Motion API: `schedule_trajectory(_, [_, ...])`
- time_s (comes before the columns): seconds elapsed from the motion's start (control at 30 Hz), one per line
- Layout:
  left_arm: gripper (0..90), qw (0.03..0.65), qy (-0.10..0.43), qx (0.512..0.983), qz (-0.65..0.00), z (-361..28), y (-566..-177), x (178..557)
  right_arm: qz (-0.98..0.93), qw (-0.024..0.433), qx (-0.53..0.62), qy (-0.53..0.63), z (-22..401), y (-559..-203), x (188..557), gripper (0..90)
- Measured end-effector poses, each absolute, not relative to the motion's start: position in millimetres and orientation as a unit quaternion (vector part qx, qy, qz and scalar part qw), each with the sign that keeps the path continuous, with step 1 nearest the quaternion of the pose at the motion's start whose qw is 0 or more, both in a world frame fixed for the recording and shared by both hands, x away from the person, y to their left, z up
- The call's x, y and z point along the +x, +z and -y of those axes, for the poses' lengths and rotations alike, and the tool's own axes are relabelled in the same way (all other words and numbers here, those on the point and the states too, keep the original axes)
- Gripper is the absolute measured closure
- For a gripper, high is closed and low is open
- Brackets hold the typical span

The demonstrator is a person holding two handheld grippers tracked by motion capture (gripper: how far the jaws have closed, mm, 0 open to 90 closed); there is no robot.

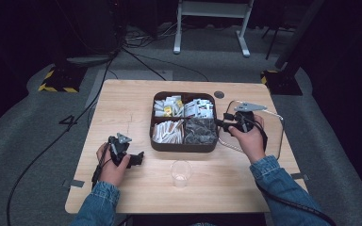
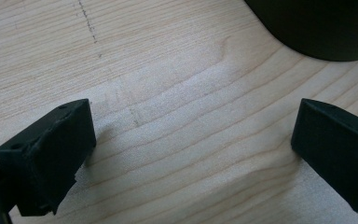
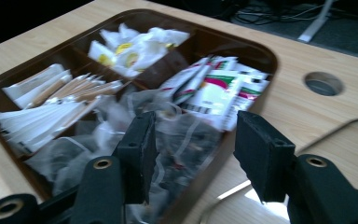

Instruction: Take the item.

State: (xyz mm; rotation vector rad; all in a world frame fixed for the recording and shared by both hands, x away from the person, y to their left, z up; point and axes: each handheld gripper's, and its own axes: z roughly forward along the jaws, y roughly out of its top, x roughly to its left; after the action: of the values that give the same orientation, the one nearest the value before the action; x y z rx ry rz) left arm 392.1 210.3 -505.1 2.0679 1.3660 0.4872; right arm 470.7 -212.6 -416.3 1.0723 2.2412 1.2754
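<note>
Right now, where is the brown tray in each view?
High view: tray at table centre, left of the right gripper.
Left gripper view: its dark corner at top right.
Right gripper view: its rim spans the upper picture, behind the fingers.
Shared landmark: the tray's rounded corner.

I see blue denim sleeves [image 1: 283, 181] lower frame; my black grippers' jaws carry brass-ringed screw holes [image 3: 102, 163].

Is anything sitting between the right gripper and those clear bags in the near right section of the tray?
Nothing visible. The right gripper hangs open at the tray's rim, the clear bags directly ahead.
</note>
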Motion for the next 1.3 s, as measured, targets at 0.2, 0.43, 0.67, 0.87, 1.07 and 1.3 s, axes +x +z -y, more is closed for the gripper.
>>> schedule_trajectory(0.2, [0.1,0.303,0.184,0.78,-0.515,-210.3,-505.1,392.1,-0.806,0.15,0.358,0.446,189.5,-422.1,468.1,48.8])
schedule_trajectory(0.43, [0.1,0.303,0.184,0.78,-0.515,-210.3,-505.1,392.1,-0.825,0.132,0.338,0.433,168.6,-432.0,470.8,48.3])
schedule_trajectory(0.67, [0.1,0.303,0.184,0.78,-0.515,-210.3,-505.1,392.1,-0.842,0.117,0.317,0.42,152.1,-444.0,474.2,51.9])
schedule_trajectory(0.87, [0.1,0.303,0.184,0.78,-0.515,-210.3,-505.1,392.1,-0.849,0.124,0.324,0.4,148.7,-451.4,480.5,55.5])
schedule_trajectory(1.07, [0.1,0.303,0.184,0.78,-0.515,-210.3,-505.1,392.1,-0.861,0.134,0.316,0.376,146.9,-457.4,482.2,67.4])
schedule_trajectory(1.3, [0.1,0.303,0.184,0.78,-0.515,-210.3,-505.1,392.1,-0.857,0.147,0.313,0.382,148.6,-454.5,479.5,75.4])
